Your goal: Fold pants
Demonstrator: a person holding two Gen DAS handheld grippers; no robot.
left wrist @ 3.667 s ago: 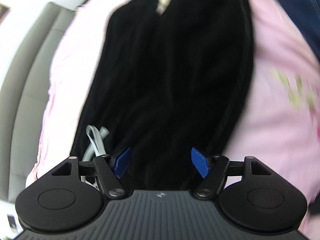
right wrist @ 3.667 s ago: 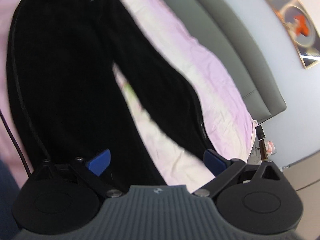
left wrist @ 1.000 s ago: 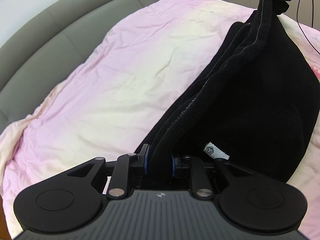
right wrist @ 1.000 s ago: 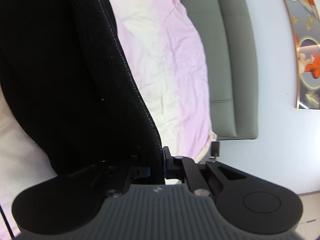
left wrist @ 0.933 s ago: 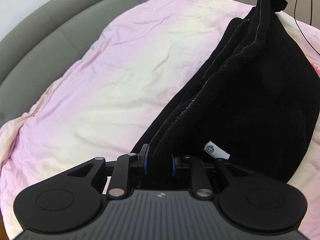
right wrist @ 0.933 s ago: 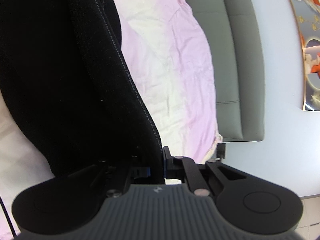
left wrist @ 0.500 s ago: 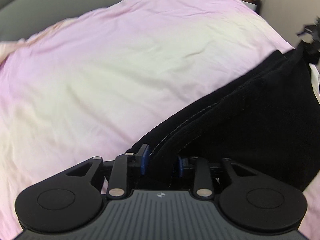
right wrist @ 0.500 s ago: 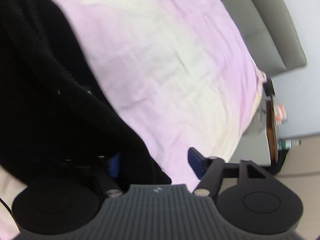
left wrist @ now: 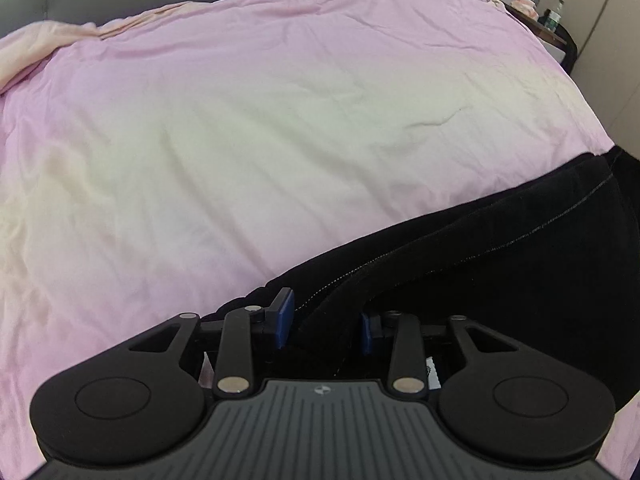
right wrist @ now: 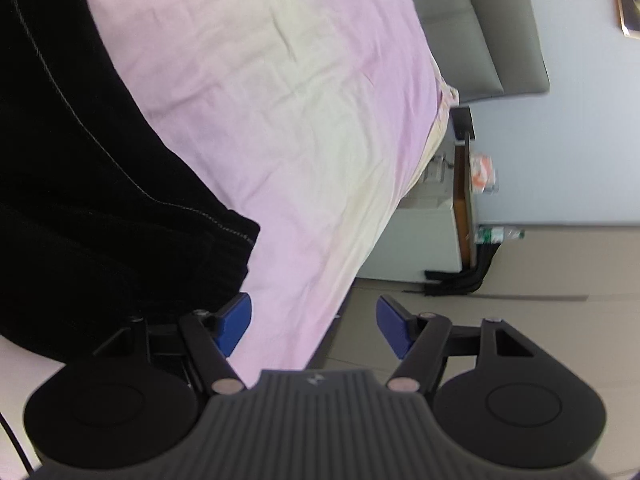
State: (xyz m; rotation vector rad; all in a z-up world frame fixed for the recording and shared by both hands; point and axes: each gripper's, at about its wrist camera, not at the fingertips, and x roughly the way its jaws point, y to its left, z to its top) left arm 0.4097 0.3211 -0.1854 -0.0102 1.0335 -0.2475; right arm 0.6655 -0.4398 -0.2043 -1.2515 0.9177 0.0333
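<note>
The black pants lie folded lengthwise on the pink bed cover, running from my left gripper toward the right. My left gripper has its blue pads partly apart, with a fold of the pants' edge loose between them. In the right wrist view the pants fill the left side, their end resting on the cover. My right gripper is wide open and empty, just right of that end, over the bed's edge.
The pink and cream bed cover spreads wide beyond the pants. A grey padded headboard stands at the back. A bedside table with small items and a bottle sits beside the bed, over tan floor.
Both grippers held the pants up stretched between them, then lowered them onto the bed. My right gripper has opened wide and let go. My left gripper's pads have parted.
</note>
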